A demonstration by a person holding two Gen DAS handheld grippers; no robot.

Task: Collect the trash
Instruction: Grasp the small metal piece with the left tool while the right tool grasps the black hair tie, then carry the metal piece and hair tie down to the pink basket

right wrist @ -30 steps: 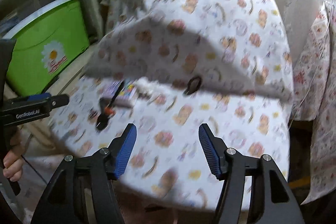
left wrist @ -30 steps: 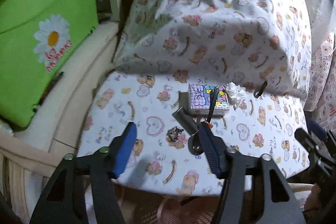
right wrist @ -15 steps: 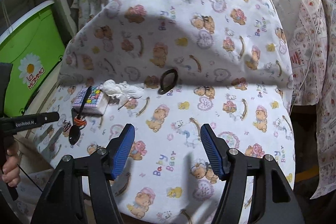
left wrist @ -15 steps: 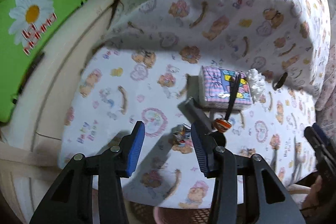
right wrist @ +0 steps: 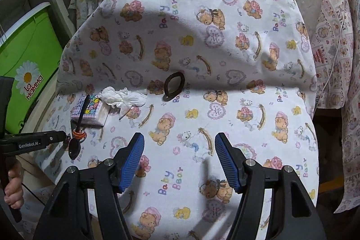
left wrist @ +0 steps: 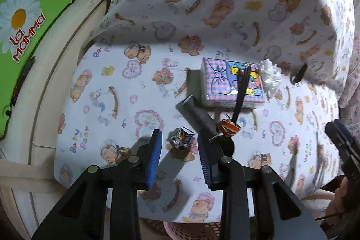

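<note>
The left claw [left wrist: 178,151] is closing around a small crumpled foil wrapper [left wrist: 182,138] that is lying on the bear-printed surface [left wrist: 126,91], between the blue pads but not yet pinched. The wrapper is sitting just ahead of the pads, slightly toward the right one, so this hand is clearly the nearer. Just beyond it are lying a dark flat piece [left wrist: 196,115], a black spoon [left wrist: 241,93] and a tissue pack [left wrist: 231,82]. The right claw [right wrist: 179,158] is hanging open and empty over bare cloth, well apart from the crumpled tissue [right wrist: 121,98].
</note>
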